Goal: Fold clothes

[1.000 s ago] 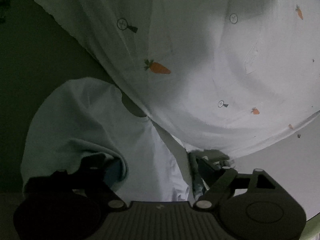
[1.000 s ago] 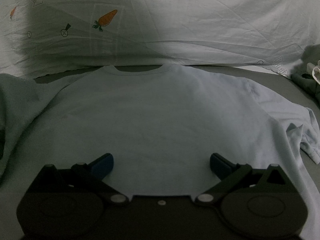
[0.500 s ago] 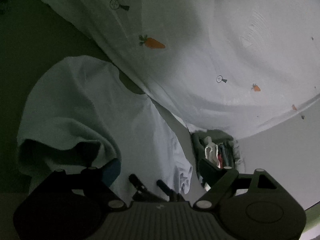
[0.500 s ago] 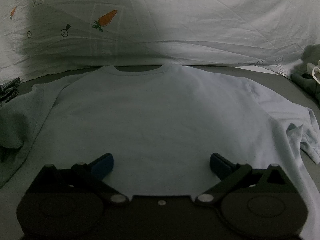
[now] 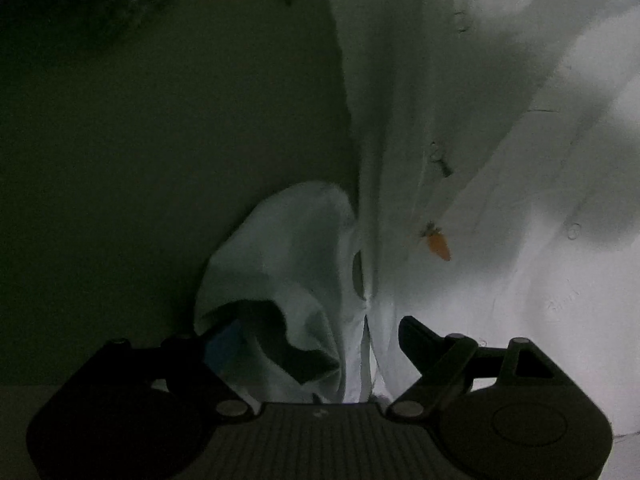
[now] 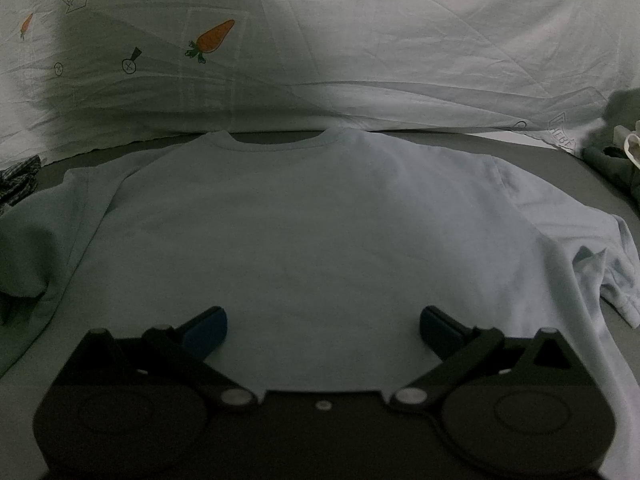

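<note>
Two tongs: we see both standing wide, with nothing pinched between their fingers.
T-shirt (image 6: pixel 320 220): we find the pale blue tee spread flat on the grey tabletop (image 6: pixel 568 168), its collar toward the carrot sheet.
Left tongs (image 5: pixel 316 332): we see them low over the tee's left sleeve (image 5: pixel 280 264), whose hem curls up between the fingers; cloth hides the left fingertip.
Right tongs (image 6: pixel 322 322): we see them over the tee's lower body, fingers apart.
Carrot-print sheet (image 6: pixel 360 48): it hangs just behind the tee's collar.
Dark striped garment (image 6: pixel 18 178): beside the tee's left sleeve.
Dark clothes (image 6: pixel 616 160): beyond the tee's right sleeve.
</note>
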`<state>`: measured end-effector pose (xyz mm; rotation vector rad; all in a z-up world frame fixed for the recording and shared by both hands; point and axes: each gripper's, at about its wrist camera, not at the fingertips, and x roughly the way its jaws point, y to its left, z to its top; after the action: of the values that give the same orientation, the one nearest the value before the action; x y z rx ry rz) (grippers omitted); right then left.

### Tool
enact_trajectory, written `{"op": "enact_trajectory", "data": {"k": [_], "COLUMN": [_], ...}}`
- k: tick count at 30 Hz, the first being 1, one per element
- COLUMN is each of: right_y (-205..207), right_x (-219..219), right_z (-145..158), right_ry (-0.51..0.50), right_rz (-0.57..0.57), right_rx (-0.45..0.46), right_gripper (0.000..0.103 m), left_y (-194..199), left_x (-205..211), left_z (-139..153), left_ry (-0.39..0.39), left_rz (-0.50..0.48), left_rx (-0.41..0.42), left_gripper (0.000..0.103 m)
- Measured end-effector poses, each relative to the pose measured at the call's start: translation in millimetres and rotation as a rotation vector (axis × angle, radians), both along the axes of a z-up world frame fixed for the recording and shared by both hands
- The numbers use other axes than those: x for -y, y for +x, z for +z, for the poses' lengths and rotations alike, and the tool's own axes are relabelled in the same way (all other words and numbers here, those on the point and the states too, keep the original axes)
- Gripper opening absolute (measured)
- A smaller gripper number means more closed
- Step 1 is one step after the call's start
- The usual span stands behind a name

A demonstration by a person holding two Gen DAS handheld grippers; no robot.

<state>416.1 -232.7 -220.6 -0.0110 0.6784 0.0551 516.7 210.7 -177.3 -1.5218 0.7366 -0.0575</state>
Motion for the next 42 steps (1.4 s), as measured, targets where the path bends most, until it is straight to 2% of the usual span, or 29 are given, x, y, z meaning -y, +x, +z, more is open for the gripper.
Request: {"op": "enact_trajectory", "data": {"k": [3, 8, 9, 10, 12, 14, 15, 16, 18, 20, 22, 23, 24, 25, 26, 27, 28, 32, 34, 37, 40, 42], "right_y": [0, 0, 0, 0, 0, 0, 0, 0, 0, 0, 0, 0, 0, 0, 0, 0, 0, 0, 0, 2, 2, 1], "right_x": [0, 0, 0, 0, 0, 0, 0, 0, 0, 0, 0, 0, 0, 0, 1, 1, 1, 2, 3, 8, 19, 23], "right_z": [0, 0, 0, 0, 0, 0, 0, 0, 0, 0, 0, 0, 0, 1, 1, 1, 1, 2, 3, 11, 19, 21], "right_ry": [0.0, 0.0, 0.0, 0.0, 0.0, 0.0, 0.0, 0.0, 0.0, 0.001, 0.001, 0.001, 0.001, 0.001, 0.002, 0.002, 0.004, 0.009, 0.007, 0.033, 0.154, 0.207], "right_rz": [0.0, 0.0, 0.0, 0.0, 0.0, 0.0, 0.001, 0.001, 0.001, 0.001, 0.001, 0.001, 0.002, 0.002, 0.002, 0.002, 0.002, 0.007, 0.021, 0.041, 0.01, -0.003], "right_rx": [0.0, 0.0, 0.0, 0.0, 0.0, 0.0, 0.0, 0.0, 0.0, 0.0, 0.0, 0.0, 0.0, 0.0, 0.0, 0.0, 0.0, -0.003, -0.013, -0.06, -0.082, -0.094], "right_gripper": [0.103, 0.103, 0.103, 0.103, 0.103, 0.103, 0.103, 0.103, 0.103, 0.103, 0.103, 0.103, 0.103, 0.103, 0.103, 0.103, 0.103, 0.103, 0.103, 0.103, 0.099, 0.099], "left_y": [5, 10, 13, 16, 24, 35, 41, 47, 60, 77, 95, 105, 116, 125, 132, 138, 142, 136, 122, 108, 99, 101], "left_x": [4, 0, -2, -5, -7, -6, -4, -2, 6, 19, 43, 58, 76, 93, 105, 114, 119, 109, 93, 65, 52, 55], "left_z": [-11, -18, -18, -18, -16, -17, -18, -18, -10, 8, 34, 50, 67, 81, 91, 96, 97, 88, 84, 80, 77, 73], "left_ry": [-0.042, 0.006, 0.014, 0.034, 0.075, 0.083, 0.079, 0.075, 0.075, 0.099, 0.167, 0.217, 0.272, 0.317, 0.333, 0.317, 0.274, 0.087, 0.04, 0.014, -0.001, 0.001], "left_rz": [-0.006, 0.049, 0.058, 0.069, 0.077, 0.06, 0.051, 0.042, 0.015, -0.041, -0.131, -0.193, -0.27, -0.34, -0.394, -0.436, -0.458, -0.444, -0.389, -0.3, -0.242, -0.247], "left_rx": [-0.045, -0.105, -0.117, -0.122, -0.136, -0.146, -0.149, -0.151, -0.114, -0.033, 0.073, 0.141, 0.21, 0.261, 0.299, 0.331, 0.354, 0.398, 0.412, 0.434, 0.424, 0.388], "left_gripper": [0.086, 0.084, 0.08, 0.07, 0.056, 0.033, 0.01, 0.003, 0.002, 0.001, 0.001, 0.002, 0.008, 0.027, 0.04, 0.065, 0.074, 0.079, 0.082, 0.089, 0.089, 0.089]}}
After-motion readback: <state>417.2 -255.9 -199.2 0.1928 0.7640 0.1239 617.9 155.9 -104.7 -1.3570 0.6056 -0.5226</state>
